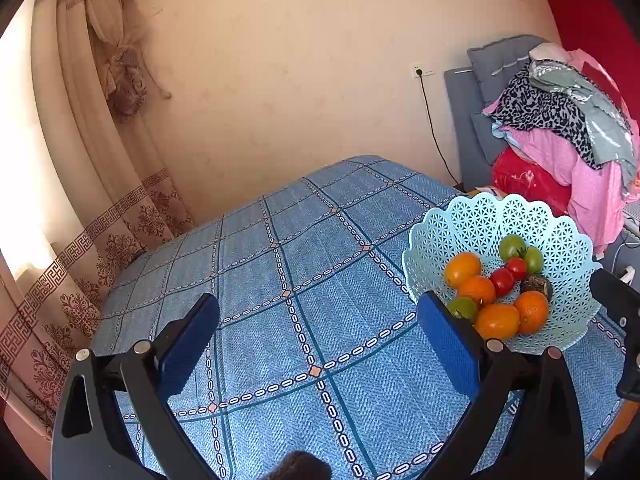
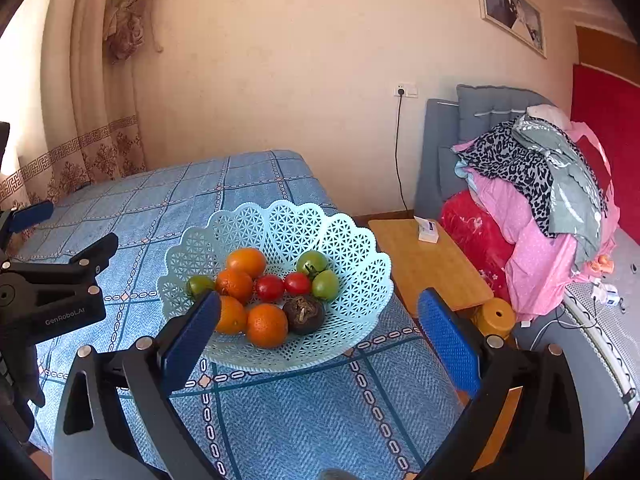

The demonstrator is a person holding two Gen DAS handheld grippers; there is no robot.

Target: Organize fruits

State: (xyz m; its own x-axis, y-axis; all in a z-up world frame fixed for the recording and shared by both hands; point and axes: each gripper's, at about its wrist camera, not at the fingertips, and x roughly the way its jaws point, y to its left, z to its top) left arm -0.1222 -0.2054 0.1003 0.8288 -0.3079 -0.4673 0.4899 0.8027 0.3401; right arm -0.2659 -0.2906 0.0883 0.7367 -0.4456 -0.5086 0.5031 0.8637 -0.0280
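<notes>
Item: fruit basket (image 2: 352,264), pale blue openwork plastic with a scalloped rim, standing near the right edge of the desk (image 2: 280,420), which is covered with a blue checked cloth.

Contents: oranges (image 2: 266,325), red tomatoes (image 2: 269,288), green tomatoes (image 2: 325,285) and one dark brown fruit (image 2: 304,314), piled loosely and touching.

Left gripper (image 1: 318,336): jaws wide apart, empty, over bare cloth beside the basket. Right gripper (image 2: 320,334): jaws wide apart, empty, just before the basket.

Risks: round fruit may roll off the nearby edge; a nudged rim could tip the light basket; soft tomatoes bruise under hard squeezing.
</notes>
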